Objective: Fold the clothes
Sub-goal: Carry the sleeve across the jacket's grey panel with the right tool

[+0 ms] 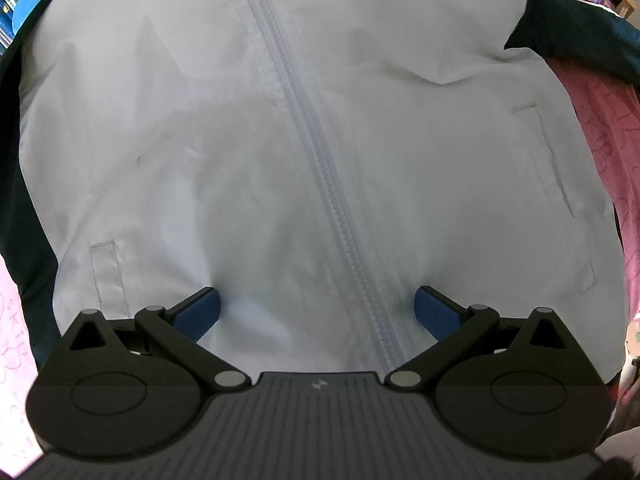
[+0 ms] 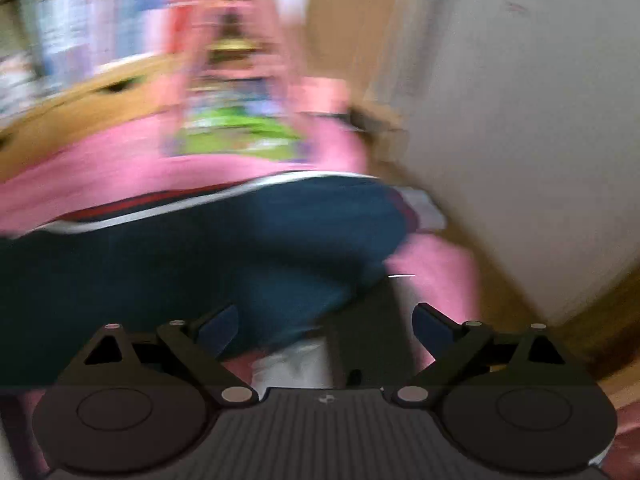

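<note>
White jacket (image 1: 304, 152) spread flat, zip side up, on pink bedding (image 1: 604, 152), dark navy sleeves trailing off either edge. Left gripper (image 1: 316, 308) hanging over the hem beside the zip (image 1: 320, 168), jaws spread, pinching nothing. Right gripper (image 2: 324, 328) likewise wide apart and empty, above the navy sleeve (image 2: 240, 248); heavily blurred there, so probably over the sleeve's outer end. Best next: pin the body lightly with the left, take the sleeve near its cuff, carry it across the chest flat and square to the zip, smoothing wrinkles before any further fold.
</note>
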